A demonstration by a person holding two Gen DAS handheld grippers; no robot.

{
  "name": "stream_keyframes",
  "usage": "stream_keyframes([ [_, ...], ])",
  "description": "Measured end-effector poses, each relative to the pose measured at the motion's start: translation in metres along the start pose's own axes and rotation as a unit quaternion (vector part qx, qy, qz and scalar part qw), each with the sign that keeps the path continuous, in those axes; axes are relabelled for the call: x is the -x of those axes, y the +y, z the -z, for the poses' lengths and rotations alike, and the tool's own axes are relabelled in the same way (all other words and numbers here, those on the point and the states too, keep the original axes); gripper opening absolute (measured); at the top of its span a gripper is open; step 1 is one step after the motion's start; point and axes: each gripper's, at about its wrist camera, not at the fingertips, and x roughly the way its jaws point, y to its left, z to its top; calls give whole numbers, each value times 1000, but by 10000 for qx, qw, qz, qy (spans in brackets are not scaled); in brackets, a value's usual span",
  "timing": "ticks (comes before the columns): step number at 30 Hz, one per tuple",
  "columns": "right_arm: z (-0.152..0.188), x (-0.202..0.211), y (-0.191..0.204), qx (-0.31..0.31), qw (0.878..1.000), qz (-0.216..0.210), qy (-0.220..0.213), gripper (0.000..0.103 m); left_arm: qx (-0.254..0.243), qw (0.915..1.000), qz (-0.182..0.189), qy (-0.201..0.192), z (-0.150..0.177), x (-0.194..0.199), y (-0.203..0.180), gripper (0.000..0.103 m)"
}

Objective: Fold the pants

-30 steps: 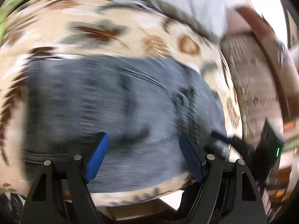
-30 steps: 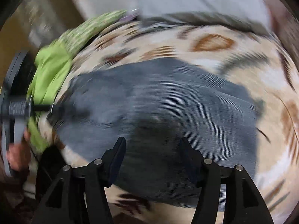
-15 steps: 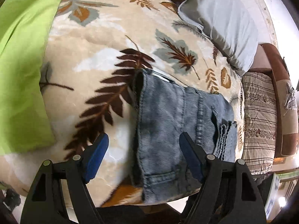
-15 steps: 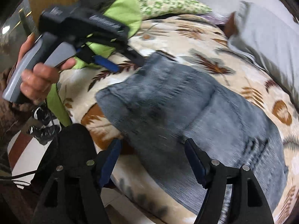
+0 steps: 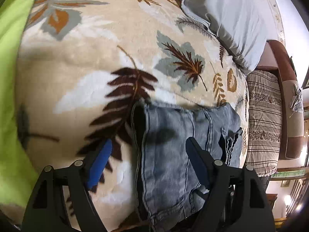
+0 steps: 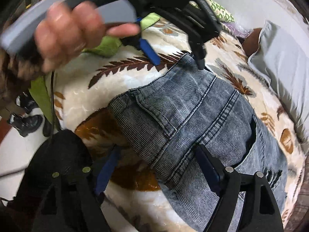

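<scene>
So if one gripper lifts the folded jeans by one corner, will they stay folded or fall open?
The jeans are probably floppy: their layers sag over the blanket. Lifted by one corner, the fold would likely fall open. The thick ribbed denim looks fairly heavy, so it should not slip easily.

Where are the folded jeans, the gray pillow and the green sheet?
folded jeans (image 6: pixel 193 116), right wrist view, back pocket panel.
gray pillow (image 5: pixel 235 13), left wrist view, middle of its face.
green sheet (image 5: pixel 7 96), left wrist view, left edge.

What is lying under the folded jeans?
The jeans lie on a cream blanket with a leaf pattern. The part of the blanket directly beneath them is covered, so anything there is hidden.
</scene>
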Motion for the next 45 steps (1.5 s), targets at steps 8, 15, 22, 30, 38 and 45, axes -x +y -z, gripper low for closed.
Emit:
stream_keyframes([
  [8,-2,-8,3,125,9986,520,-63,83,-709,9969,-45,330,-10,-25,-31,89],
  [15,-9,-10,-3,47,9977,648,-191,76,-974,9943,243,368,-7,-28,-41,73],
  [22,-10,4,-5,68,9988,253,-406,29,-1172,9923,80,392,4,-26,-50,30],
  [30,-6,29,-13,-86,9974,157,-692,20,-1387,9902,-141,95,14,-4,-77,23],
  [38,4,61,-37,-494,9935,71,-1025,19,-1511,9881,-274,-99,20,15,-108,20],
  [45,19,89,-62,-895,9877,49,-1278,18,-1754,9836,-348,-250,25,25,-147,18],
])
